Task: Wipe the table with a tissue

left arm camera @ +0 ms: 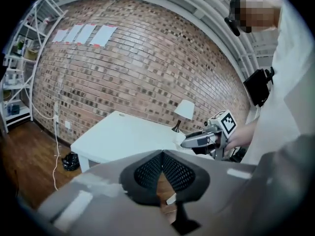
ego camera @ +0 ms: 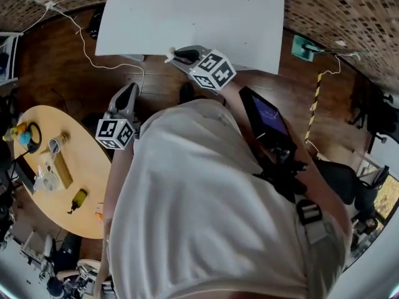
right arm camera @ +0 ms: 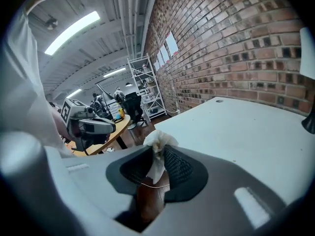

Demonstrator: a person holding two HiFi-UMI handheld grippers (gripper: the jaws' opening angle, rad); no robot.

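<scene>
The person's pale cloth shirt (ego camera: 206,217) fills the foreground of the head view. At far left stands a round wooden table (ego camera: 81,173). Next comes the left gripper (left arm camera: 162,154), its jaws closed together on nothing, then the right gripper (right arm camera: 160,149), which pinches a crumpled white tissue (right arm camera: 158,140) by the near edge of the white rectangular table (ego camera: 187,17).

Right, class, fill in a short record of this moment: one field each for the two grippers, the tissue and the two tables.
left gripper: jaws together, nothing between them
right gripper: shut on the tissue
tissue: white, crumpled, poking out past the right jaws
white table: ahead of both grippers, with a lamp on it; not touched by the tissue as far as can be seen
round table: wooden, at the person's left, holding small items
</scene>
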